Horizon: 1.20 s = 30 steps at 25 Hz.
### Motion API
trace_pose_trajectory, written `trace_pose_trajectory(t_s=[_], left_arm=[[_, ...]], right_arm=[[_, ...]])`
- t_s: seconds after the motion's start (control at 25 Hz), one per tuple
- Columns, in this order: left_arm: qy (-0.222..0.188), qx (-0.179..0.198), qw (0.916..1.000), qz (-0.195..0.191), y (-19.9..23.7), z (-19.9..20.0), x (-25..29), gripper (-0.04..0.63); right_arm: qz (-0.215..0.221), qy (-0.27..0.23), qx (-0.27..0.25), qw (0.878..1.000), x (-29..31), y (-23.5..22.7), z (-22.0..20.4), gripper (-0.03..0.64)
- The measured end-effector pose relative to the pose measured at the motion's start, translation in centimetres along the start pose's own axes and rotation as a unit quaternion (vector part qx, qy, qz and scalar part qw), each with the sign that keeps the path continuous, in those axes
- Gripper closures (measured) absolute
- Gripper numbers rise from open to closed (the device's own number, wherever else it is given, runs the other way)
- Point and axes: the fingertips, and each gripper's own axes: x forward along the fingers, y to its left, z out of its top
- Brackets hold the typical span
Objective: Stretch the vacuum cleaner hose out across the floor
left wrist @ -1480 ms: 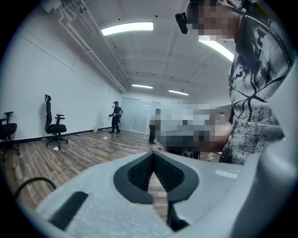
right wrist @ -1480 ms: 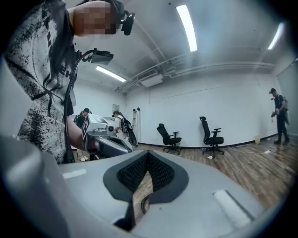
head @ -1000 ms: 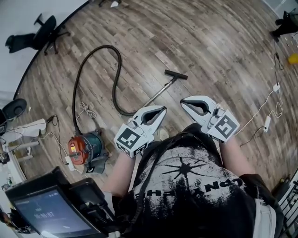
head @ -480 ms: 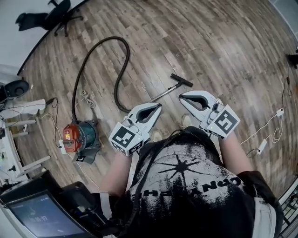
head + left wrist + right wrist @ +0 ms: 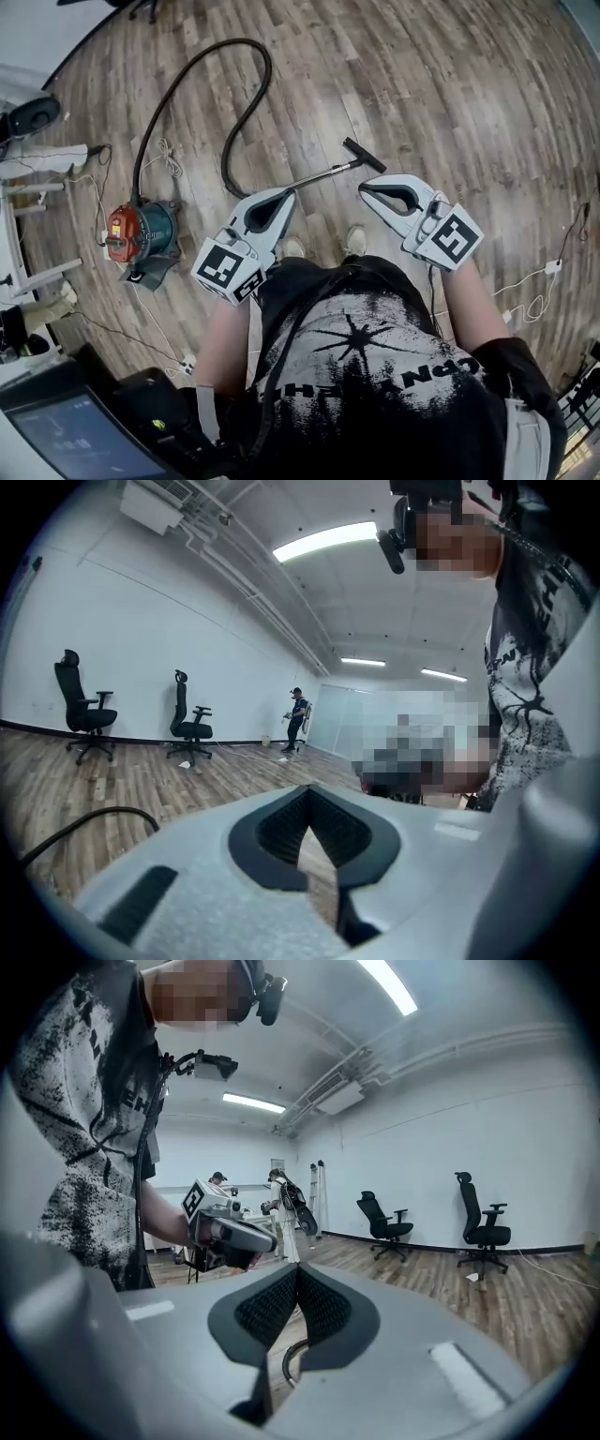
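- Left gripper [image 5: 284, 193]: jaws pressed together, nothing between them.
- Right gripper [image 5: 362, 190]: jaws pressed together, empty.
- Vacuum hose [image 5: 270, 75]: black, on the wood floor [image 5: 450, 94]. It curls in a loop ahead and to the left of the left gripper, untouched.
- Canister [image 5: 141, 234]: left of the left gripper.
- Wand [image 5: 323, 174]: on the floor ahead, between both gripper tips.

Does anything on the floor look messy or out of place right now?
The hose lies in a tall loop from the vacuum round to the wand, not stretched out. A white cord lies bunched beside it. Nothing looks spilled or broken.
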Motion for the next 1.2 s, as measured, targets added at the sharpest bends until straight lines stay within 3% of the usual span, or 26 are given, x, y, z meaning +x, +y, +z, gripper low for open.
trace_pose_trajectory(t_s=[0.16, 0.52, 0.68, 0.8, 0.96, 1.2], left_arm=[[0.005, -0.010, 0.9999, -0.012, 1.8, -0.7, 0.3, 0.594], [0.001, -0.005, 0.9960, -0.089, 6.7, -2.0, 1.5, 0.594], [0.006, -0.006, 0.9956, -0.093, 9.0, -4.5, 2.6, 0.594], [0.006, -0.017, 0.9963, -0.084, 11.2, -7.8, 4.1, 0.592], [-0.005, -0.033, 0.9968, -0.073, 15.5, -14.3, 6.8, 0.592], [-0.046, -0.038, 0.9958, -0.070, 21.9, -25.6, 13.1, 0.593]], right_arm=[[-0.017, 0.017, -0.001, 1.000, 1.2, -1.3, -0.9, 0.609], [-0.091, 0.032, 0.018, 0.995, 5.8, -2.4, -2.1, 0.609], [-0.082, 0.032, 0.008, 0.996, 8.5, -3.3, -6.0, 0.609], [-0.053, 0.072, -0.017, 0.996, 10.7, -4.2, -12.0, 0.609], [-0.006, 0.155, -0.051, 0.987, 13.8, -6.1, -22.7, 0.582], [0.037, 0.213, -0.053, 0.975, 19.0, -9.4, -41.7, 0.500]])
